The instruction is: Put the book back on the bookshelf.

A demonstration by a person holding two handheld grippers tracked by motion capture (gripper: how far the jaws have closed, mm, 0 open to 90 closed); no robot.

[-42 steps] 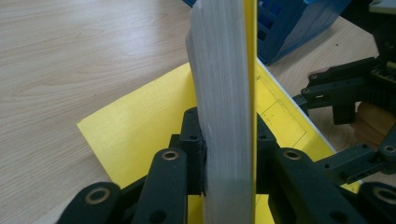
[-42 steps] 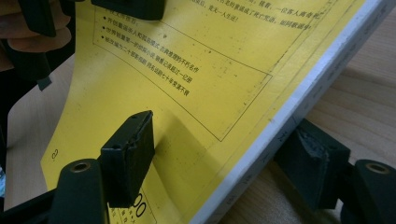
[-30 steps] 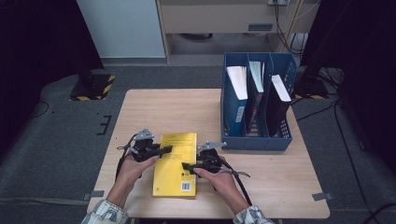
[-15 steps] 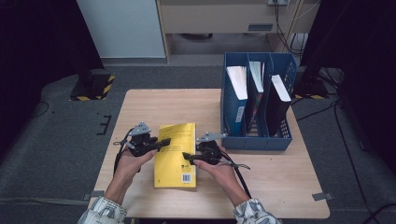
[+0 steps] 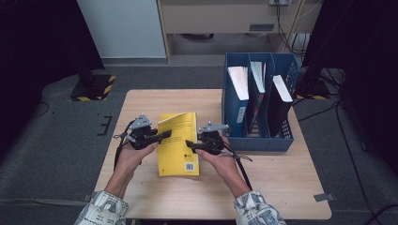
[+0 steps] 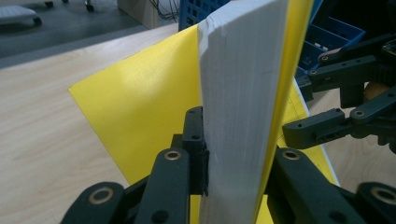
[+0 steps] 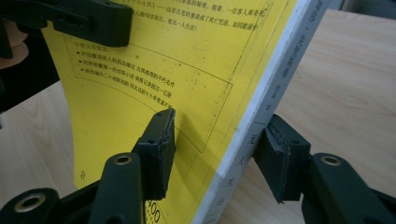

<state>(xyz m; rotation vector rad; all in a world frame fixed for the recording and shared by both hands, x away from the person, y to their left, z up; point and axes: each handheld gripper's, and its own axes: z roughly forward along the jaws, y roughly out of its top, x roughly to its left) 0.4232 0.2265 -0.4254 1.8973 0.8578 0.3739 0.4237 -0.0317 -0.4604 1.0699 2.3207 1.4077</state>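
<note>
I've got the yellow book [image 5: 178, 143] on the bench [image 5: 150, 101], its far end tipping up. My left gripper [image 5: 165, 136] is clamped on the page block at the book's left edge. My right gripper [image 5: 189, 145] straddles its spine edge, jaws apart and not quite pinching. Beyond the book's right side stands the blue file rack [image 5: 257, 140], near it.
</note>
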